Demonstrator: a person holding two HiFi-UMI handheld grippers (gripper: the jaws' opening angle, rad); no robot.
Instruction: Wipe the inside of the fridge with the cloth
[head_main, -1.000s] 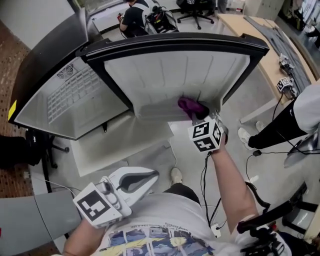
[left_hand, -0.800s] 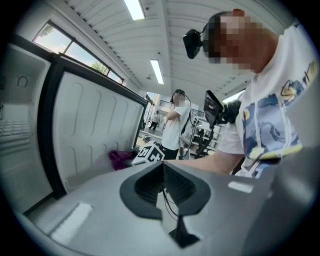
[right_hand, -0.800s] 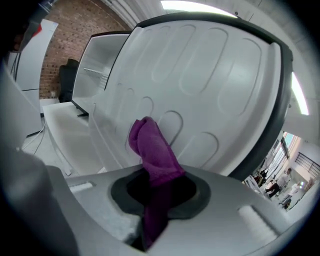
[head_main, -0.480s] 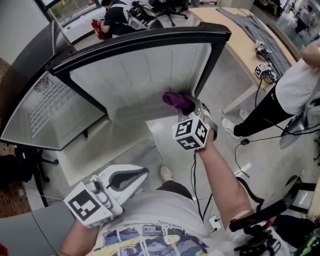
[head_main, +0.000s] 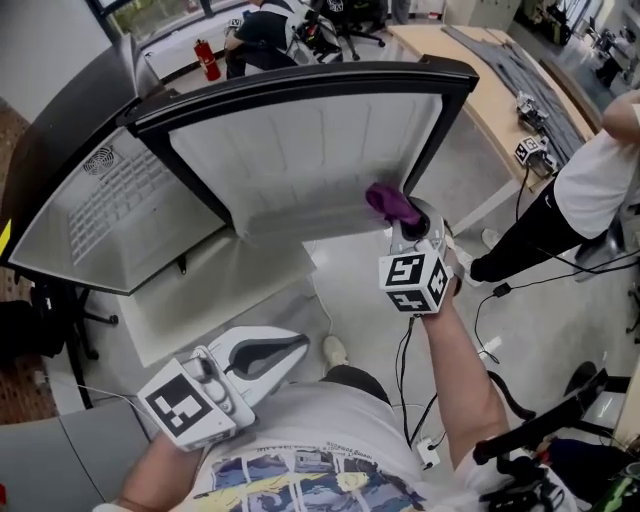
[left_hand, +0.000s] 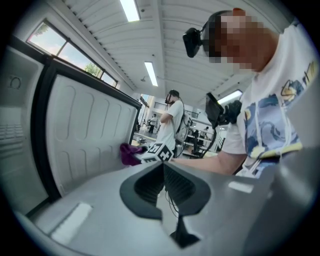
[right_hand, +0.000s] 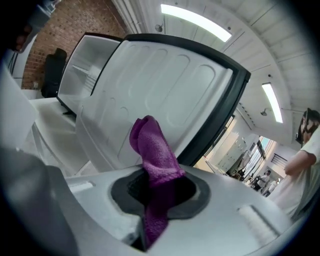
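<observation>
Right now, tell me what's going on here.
A person holds a gripper in each hand. The right gripper is shut on a purple cloth, held up at the white inner side of the open fridge door; contact cannot be told. The left gripper is shut, empty, held low near the person's body.

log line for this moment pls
right gripper shut on purple cloth | cloth at fridge door inner panel, contact unclear | left gripper shut, empty, by torso

I am standing on the grey floor (head_main: 365, 290), my pale shoe (head_main: 335, 350) resting near its middle; the open fridge (head_main: 90, 200) is standing toward its left edge, a red fire extinguisher (head_main: 207, 60) at its far edge.
</observation>
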